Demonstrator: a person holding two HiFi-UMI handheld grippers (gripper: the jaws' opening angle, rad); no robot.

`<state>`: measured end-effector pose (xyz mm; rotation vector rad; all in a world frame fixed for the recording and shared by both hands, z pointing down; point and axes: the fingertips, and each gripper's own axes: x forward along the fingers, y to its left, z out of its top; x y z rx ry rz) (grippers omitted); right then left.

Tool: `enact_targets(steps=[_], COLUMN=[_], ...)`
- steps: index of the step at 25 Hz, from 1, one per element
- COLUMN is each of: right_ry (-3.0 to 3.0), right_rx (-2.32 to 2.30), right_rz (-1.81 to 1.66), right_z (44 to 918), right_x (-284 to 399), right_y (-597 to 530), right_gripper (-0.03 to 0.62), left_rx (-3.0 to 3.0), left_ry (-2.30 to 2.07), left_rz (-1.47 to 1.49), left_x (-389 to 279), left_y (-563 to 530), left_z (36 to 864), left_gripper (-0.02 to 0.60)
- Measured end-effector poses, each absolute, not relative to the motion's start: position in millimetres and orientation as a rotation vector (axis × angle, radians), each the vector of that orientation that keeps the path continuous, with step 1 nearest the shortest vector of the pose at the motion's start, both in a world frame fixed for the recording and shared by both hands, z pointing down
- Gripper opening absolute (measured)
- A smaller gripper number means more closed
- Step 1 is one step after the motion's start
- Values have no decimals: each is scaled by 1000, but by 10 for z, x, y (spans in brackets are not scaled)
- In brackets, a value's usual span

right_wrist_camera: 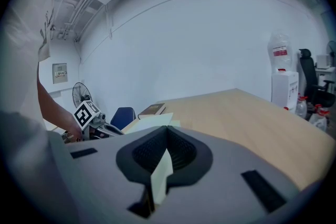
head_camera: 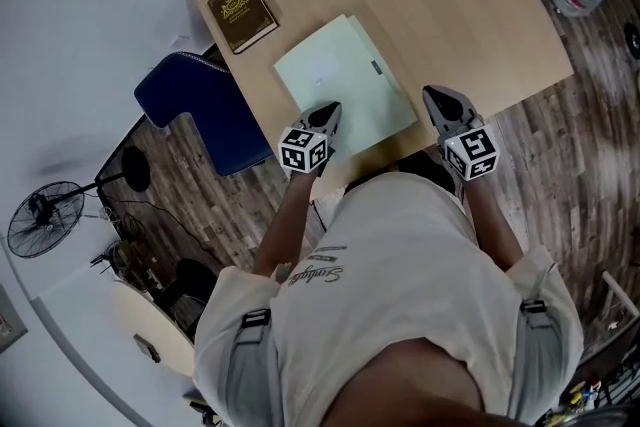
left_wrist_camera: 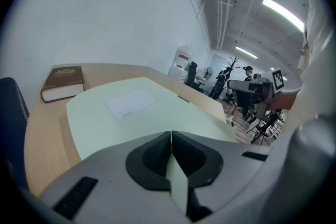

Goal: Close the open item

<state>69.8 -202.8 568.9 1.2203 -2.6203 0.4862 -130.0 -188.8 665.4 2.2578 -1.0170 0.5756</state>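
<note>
Two grippers show in the head view, low over a wooden table (head_camera: pixel 450 5). The green folder (head_camera: pixel 345 80) lies flat near the front edge of the table, with a brown book (head_camera: pixel 242 11) a little behind it. The left gripper (head_camera: pixel 329 109) has its tip at the near edge of the folder. The right gripper (head_camera: pixel 437 95) is just beside the folder's right edge, not on it. The cover looks down already, so I think the job now is to make it sit neat and then let it be. In the left gripper view the jaws are pressed together. A thin pale strip shows in the crack between them, and I cannot tell what it is. The folder spreads out flat just ahead, with a white label (left_wrist_camera: pixel 130 105) on top. To do this well, push down softly on the near edge and do not slide, or the folder may slip along the smooth table. In the right gripper view the jaws are pressed together too, with the same kind of pale strip in the crack. The folder shows low and to the left, so this gripper could rest on the other near corner to keep the folder from turning. Then both should lift straight up.
</note>
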Motion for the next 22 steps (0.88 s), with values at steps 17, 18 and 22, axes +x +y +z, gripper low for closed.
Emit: enact_targets(steps=[17, 18, 22], right_ry=[-2603, -2603, -2605], right_rx=[1223, 1221, 1210], right_rz=[528, 531, 534], right_z=[5792, 5794, 5793], right_x=[825, 832, 863], right_y=[-1998, -1992, -1986], right_gripper=[-5, -5, -5], left_rx=[2249, 2248, 2233], left_ry=[-1035, -1034, -1048], left_rz=[794, 810, 853], left_x=[-1230, -1226, -1218], left_y=[-1902, -1898, -1911], left_z=[6840, 6850, 6885], left_gripper=[15, 15, 15])
